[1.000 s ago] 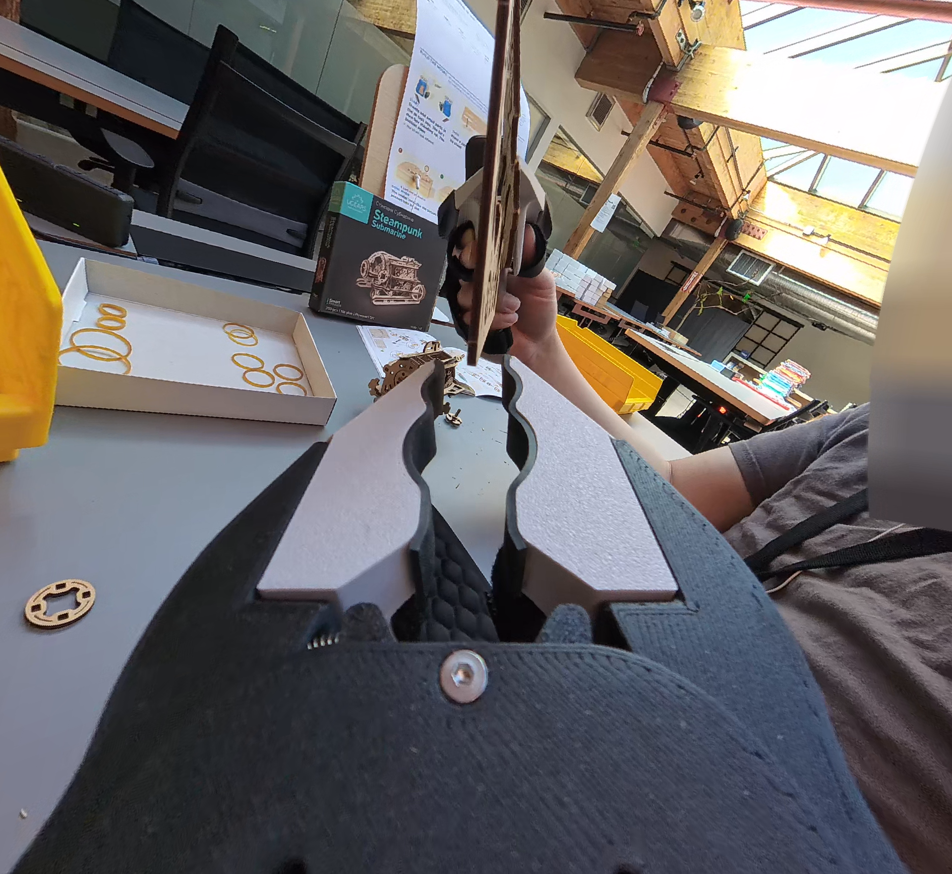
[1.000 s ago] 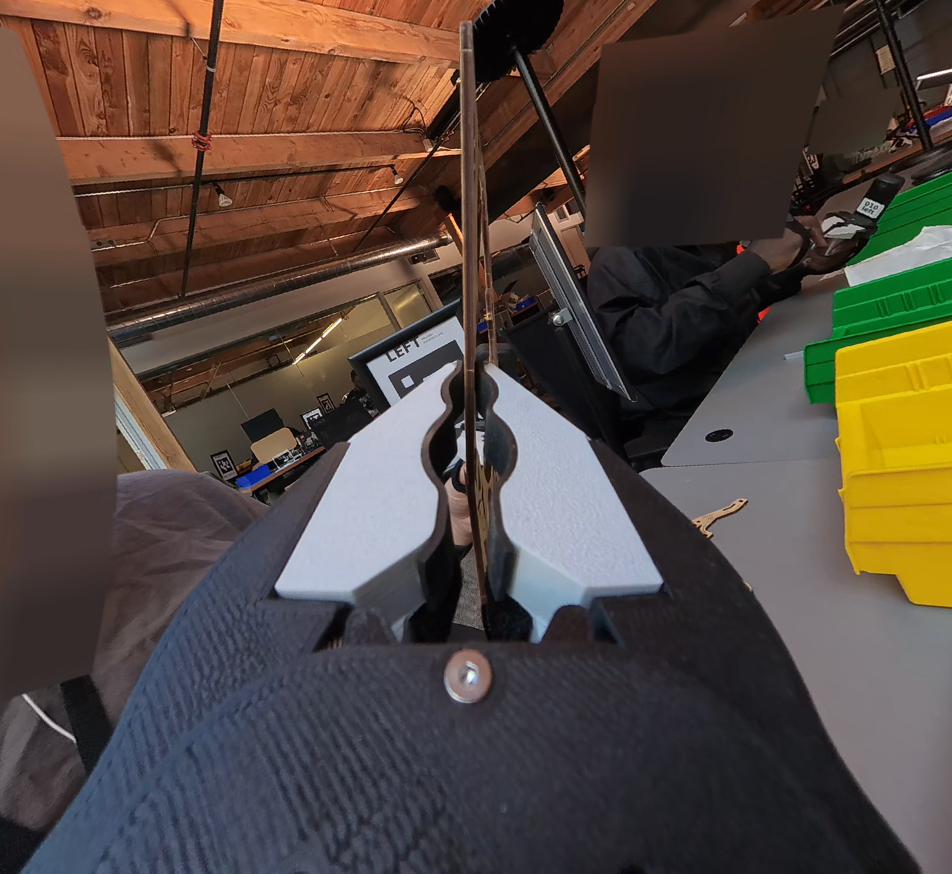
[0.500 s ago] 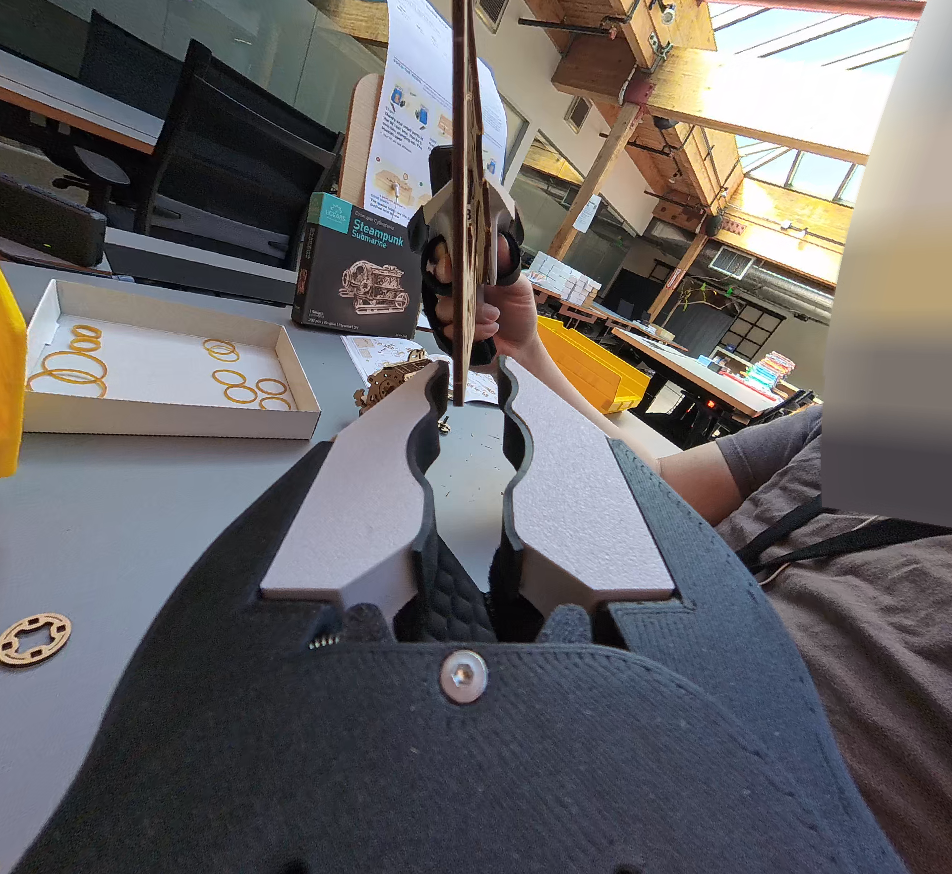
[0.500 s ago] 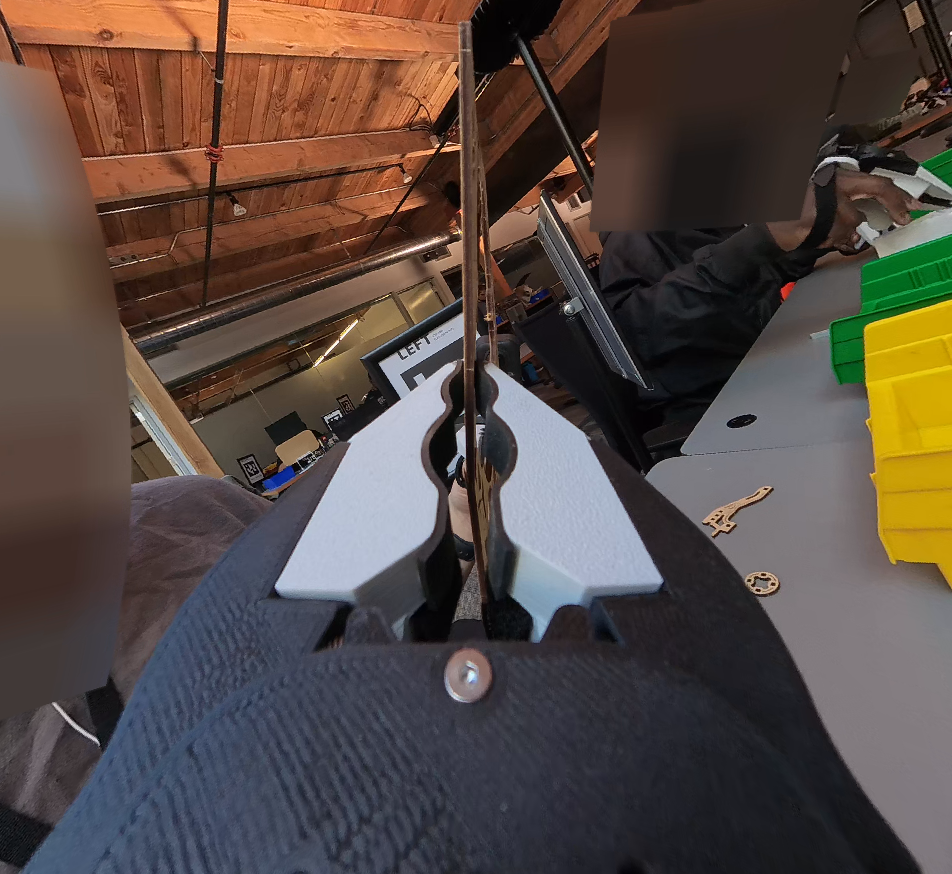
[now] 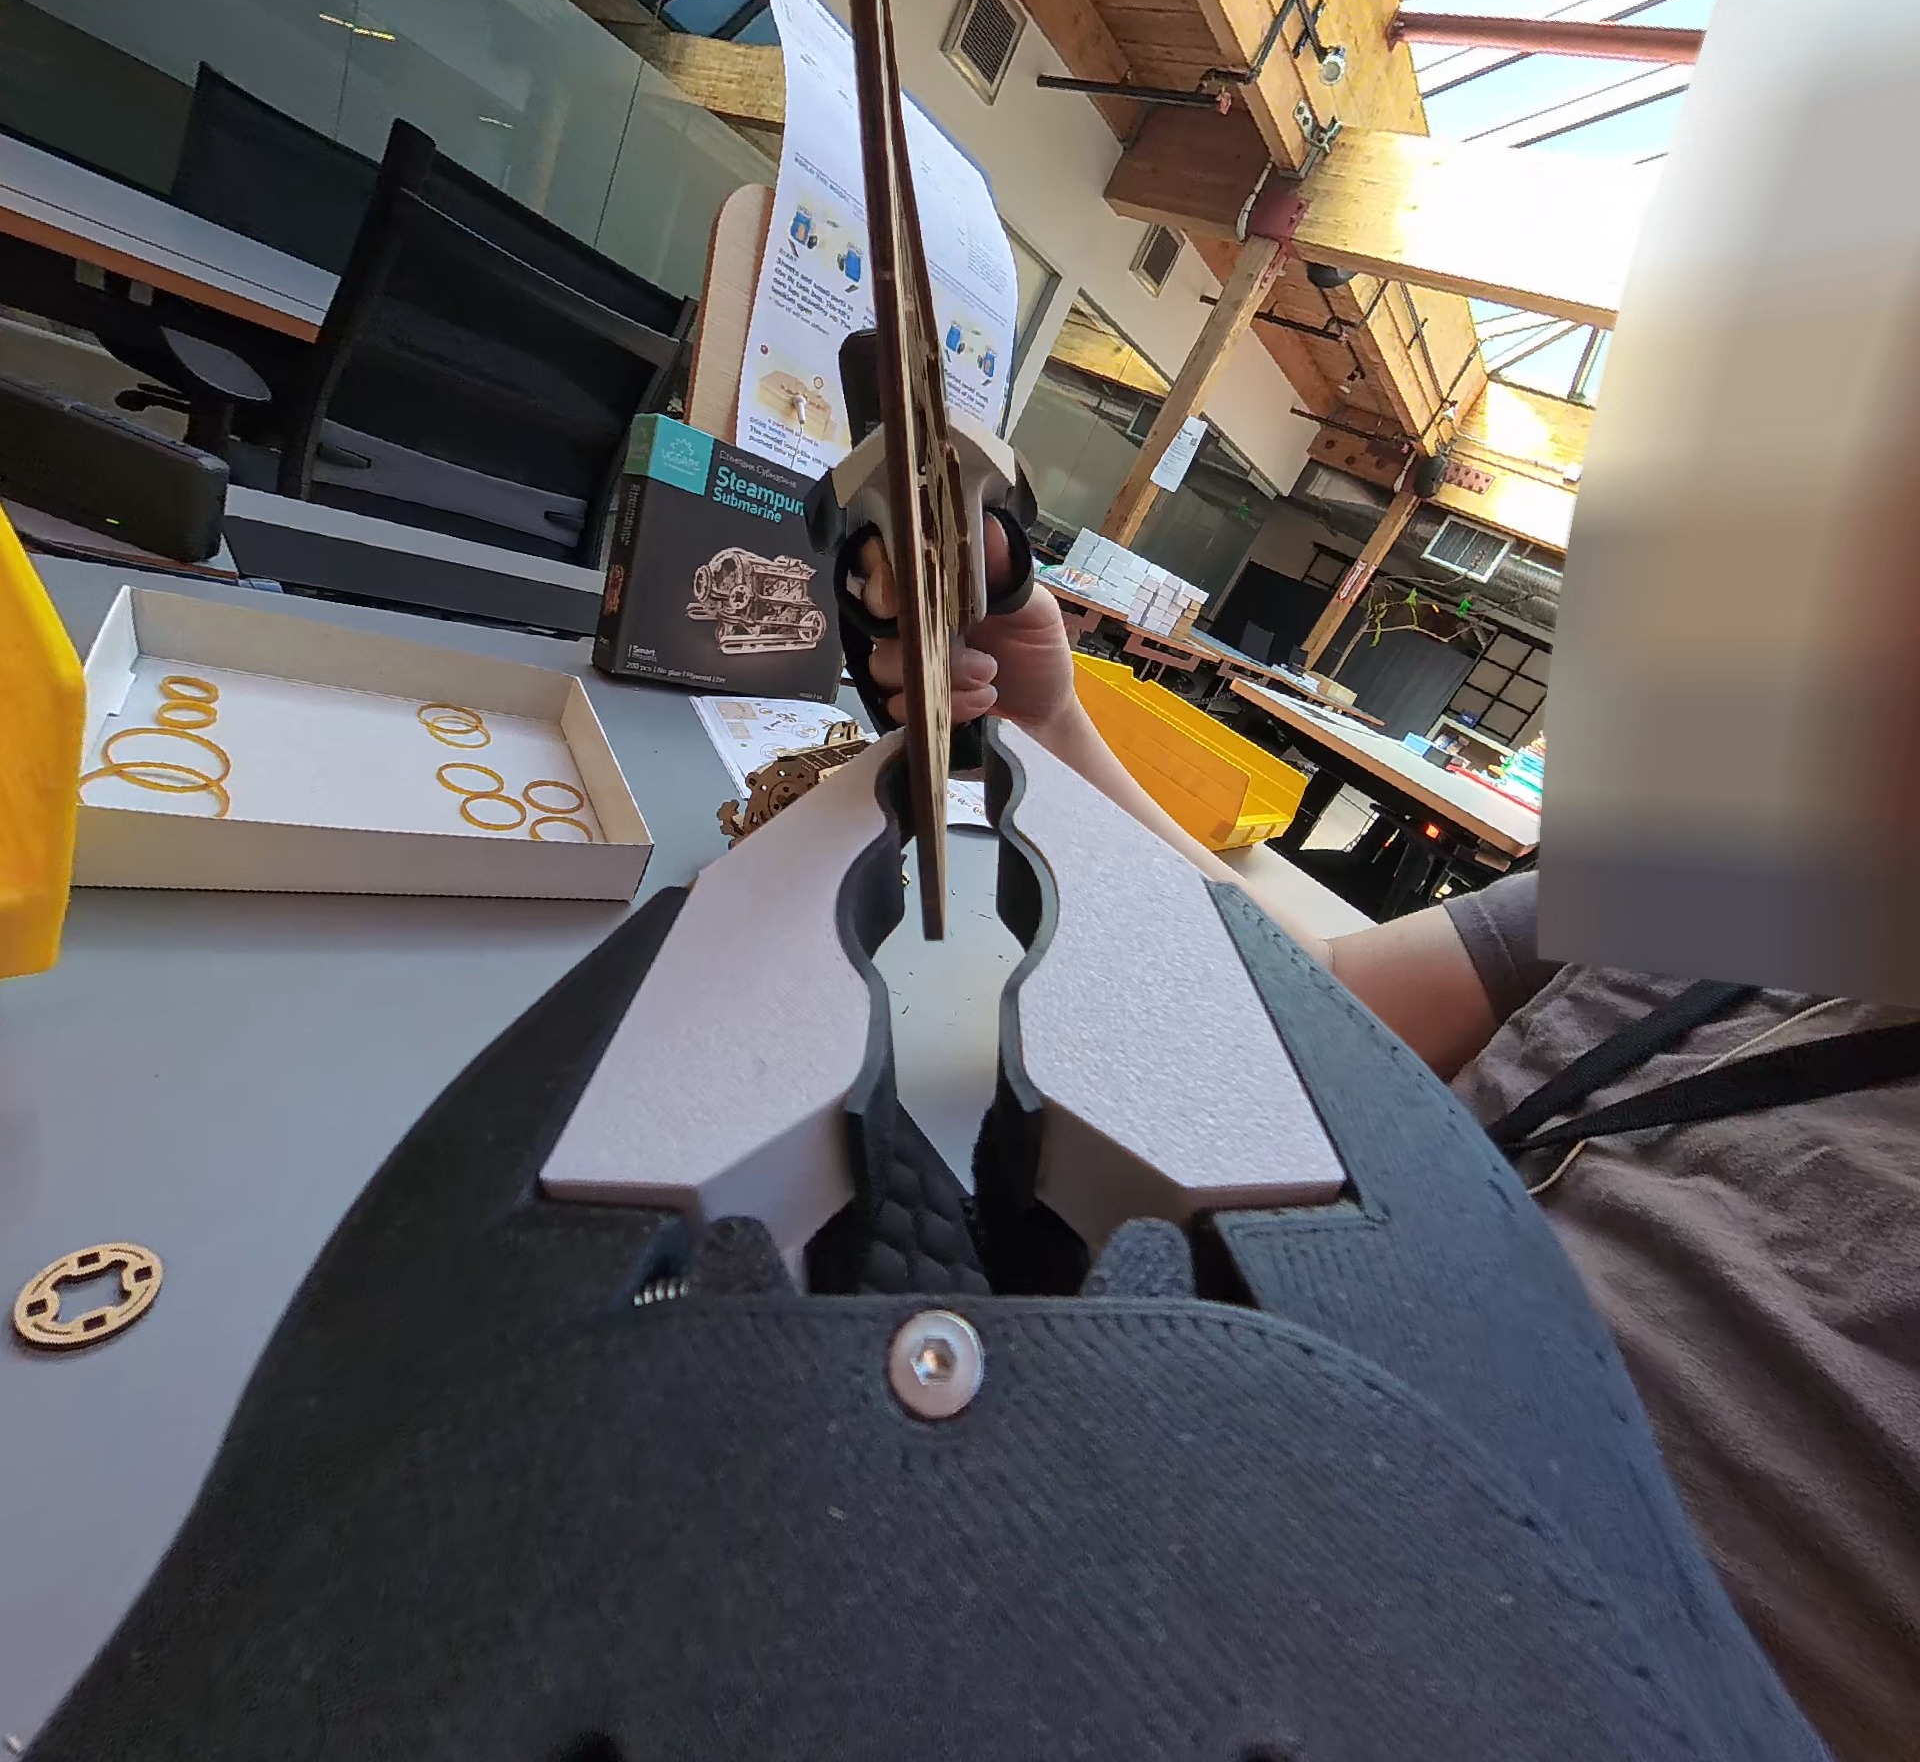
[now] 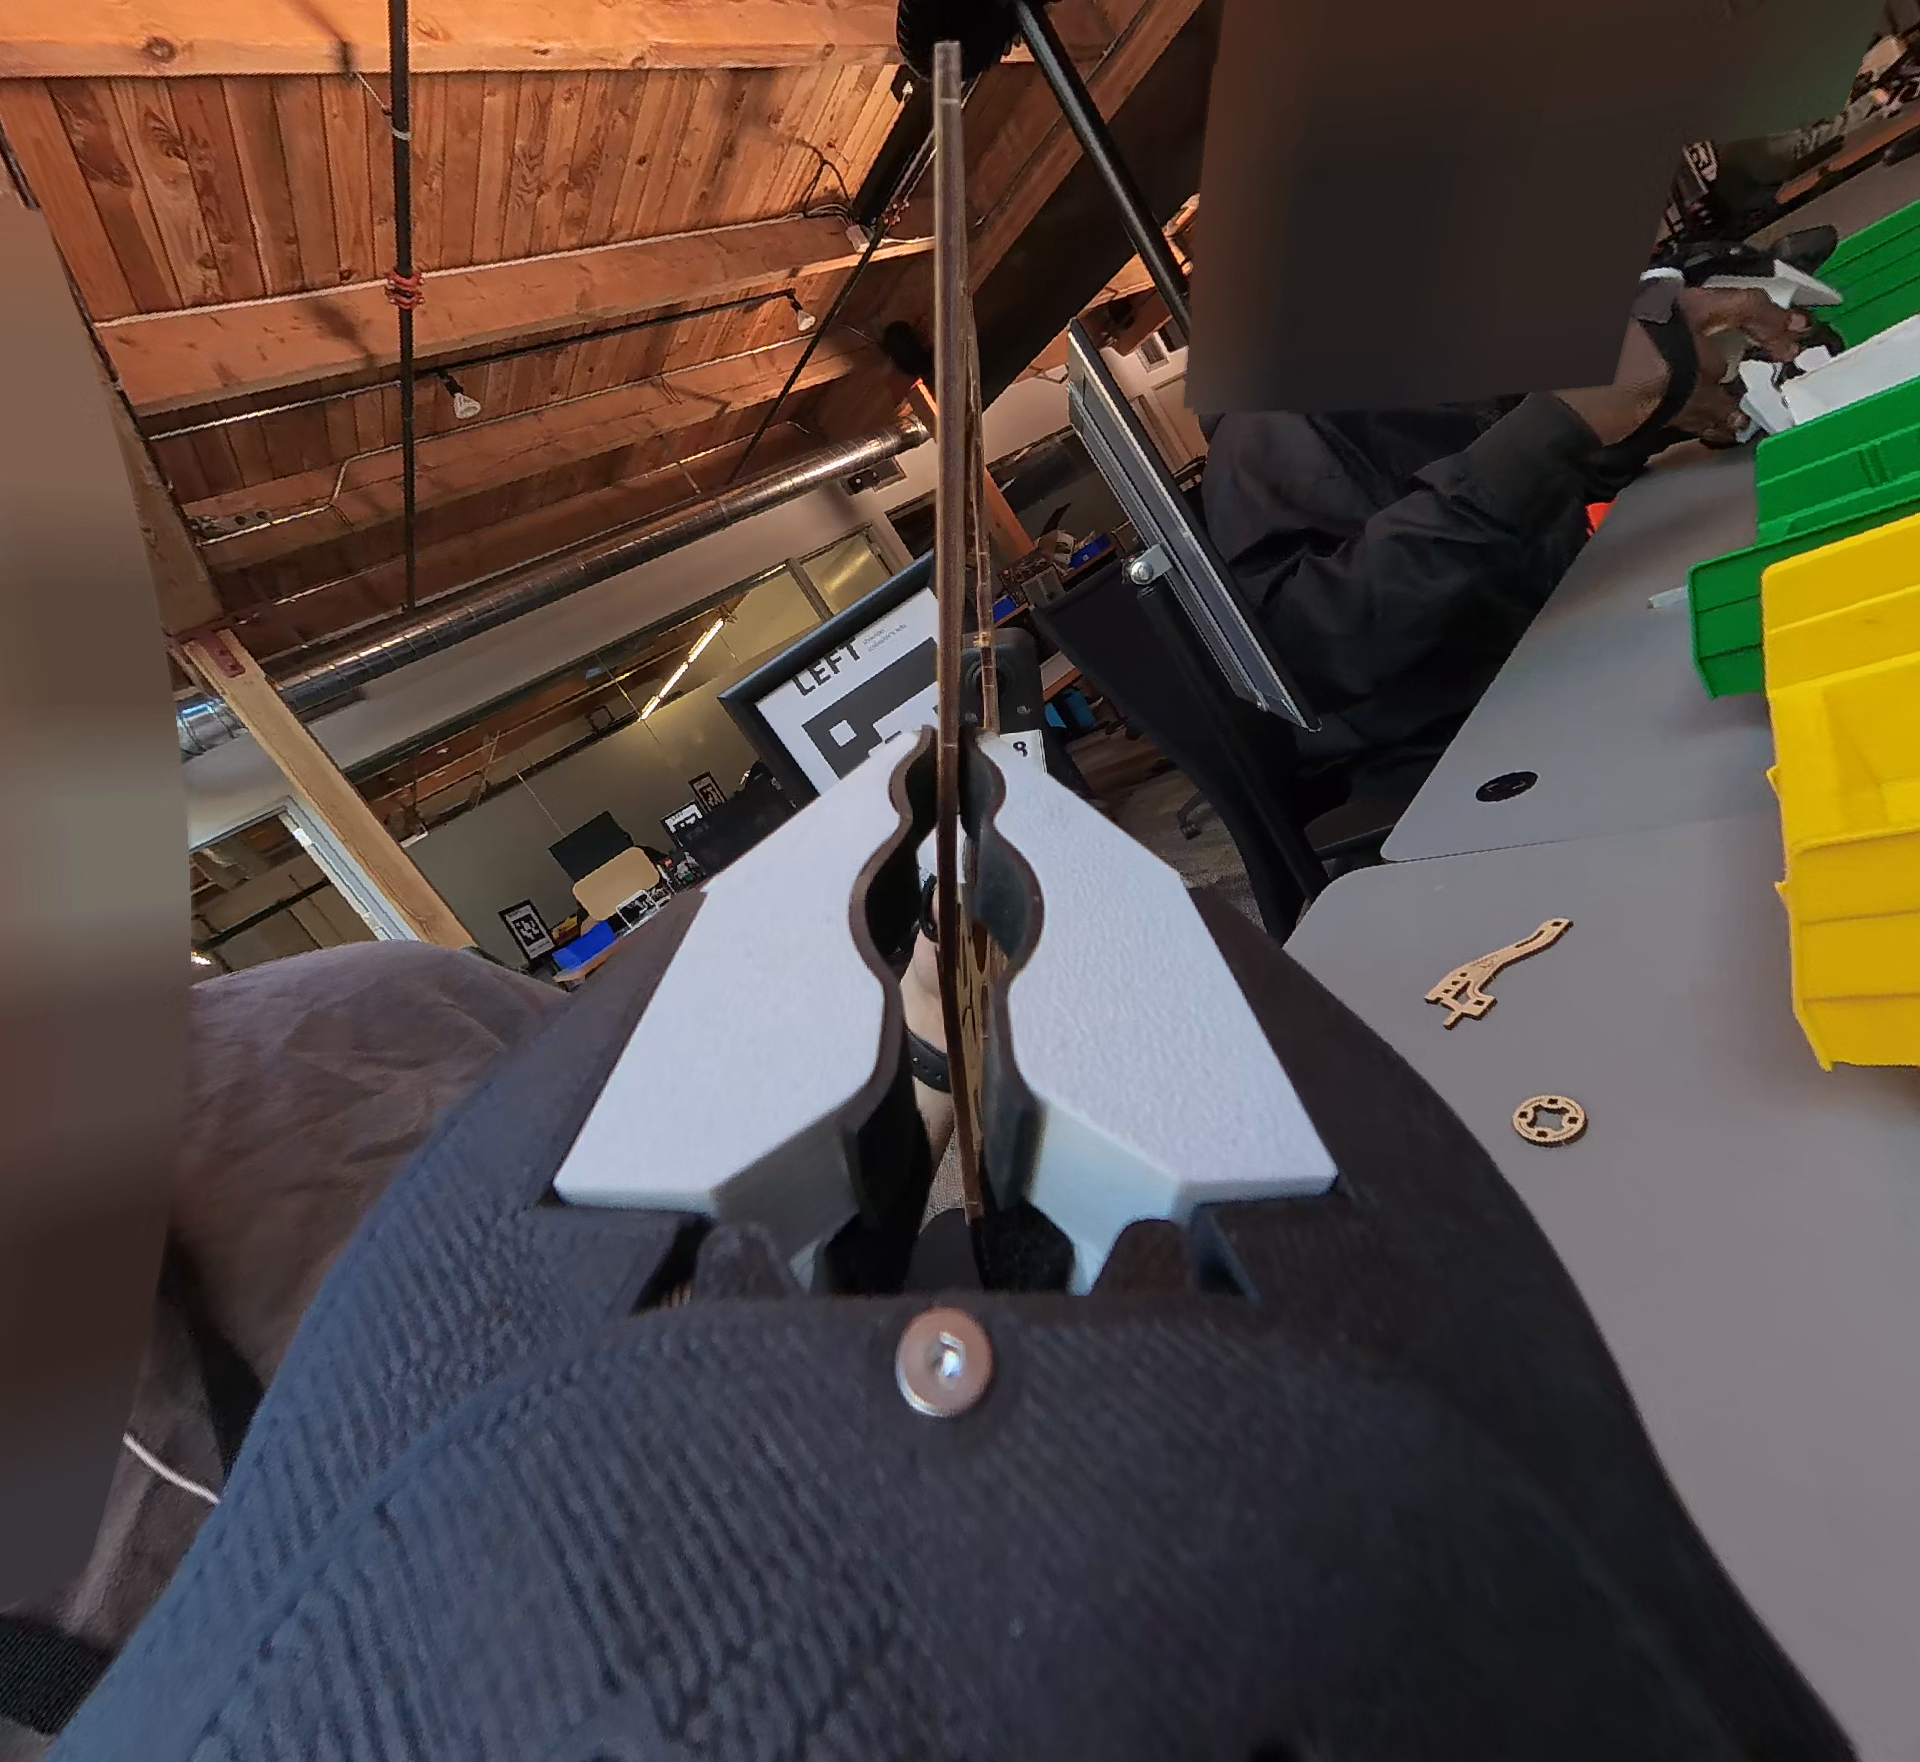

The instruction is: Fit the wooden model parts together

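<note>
My right tongs clamp the wooden sheet upright above the surface; left tongs gape around its lower edge (not touching). Handover step, I reckon; next, close the left squarely.

bright daylight from skylight, glare there; wide-angle bending at edges; wooden ceiling dimmer, warm.

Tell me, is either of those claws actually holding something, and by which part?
The right gripper is shut on the thin wooden sheet, clamping its lower part, seen edge-on. The left gripper is open; the sheet's bottom edge hangs between its fingers, ungripped.
</note>
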Motion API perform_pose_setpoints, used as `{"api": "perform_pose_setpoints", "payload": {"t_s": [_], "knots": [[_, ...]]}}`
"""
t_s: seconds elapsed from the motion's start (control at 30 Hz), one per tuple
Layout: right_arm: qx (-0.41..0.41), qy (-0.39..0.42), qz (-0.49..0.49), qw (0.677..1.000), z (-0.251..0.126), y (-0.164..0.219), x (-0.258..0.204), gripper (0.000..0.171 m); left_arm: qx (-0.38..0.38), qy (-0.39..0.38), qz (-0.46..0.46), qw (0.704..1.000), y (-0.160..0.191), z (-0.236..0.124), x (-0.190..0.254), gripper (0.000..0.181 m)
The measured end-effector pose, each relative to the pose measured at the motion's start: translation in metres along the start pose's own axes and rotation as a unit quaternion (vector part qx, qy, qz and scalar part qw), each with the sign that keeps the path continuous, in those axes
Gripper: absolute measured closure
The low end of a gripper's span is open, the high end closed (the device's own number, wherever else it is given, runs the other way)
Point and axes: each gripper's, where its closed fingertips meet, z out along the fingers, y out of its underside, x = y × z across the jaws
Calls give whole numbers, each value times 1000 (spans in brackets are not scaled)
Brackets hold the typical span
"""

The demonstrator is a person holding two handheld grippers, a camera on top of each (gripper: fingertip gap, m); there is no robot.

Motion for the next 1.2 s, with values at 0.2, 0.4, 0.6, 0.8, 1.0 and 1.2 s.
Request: {"api": "perform_pose_setpoints", "payload": {"t_s": [0.2, 0.4, 0.6, 0.8, 1.0, 1.2], "knots": [[0, 16, -9, 1000, -10, -5, 1, 170, -20, -6, -4, 1000, 0, 11, -3, 181], [19, -8, 6, 1000, -23, -14, -3, 170, -22, -4, 3, 1000, -5, 26, -1, 181], [25, -14, 2, 1000, -33, -19, -7, 170, -18, 14, -10, 1000, -8, 39, 1, 180], [44, -15, 7, 999, -41, -29, -10, 170, -22, -1, -10, 1000, -12, 51, -1, 181], [24, -6, -9, 1000, -44, -33, -28, 170, -38, -22, 6, 999, -16, 58, 23, 181], [23, -21, -14, 999, -40, -40, -55, 170, -43, -35, 13, 998, -28, 62, 51, 181]]}}
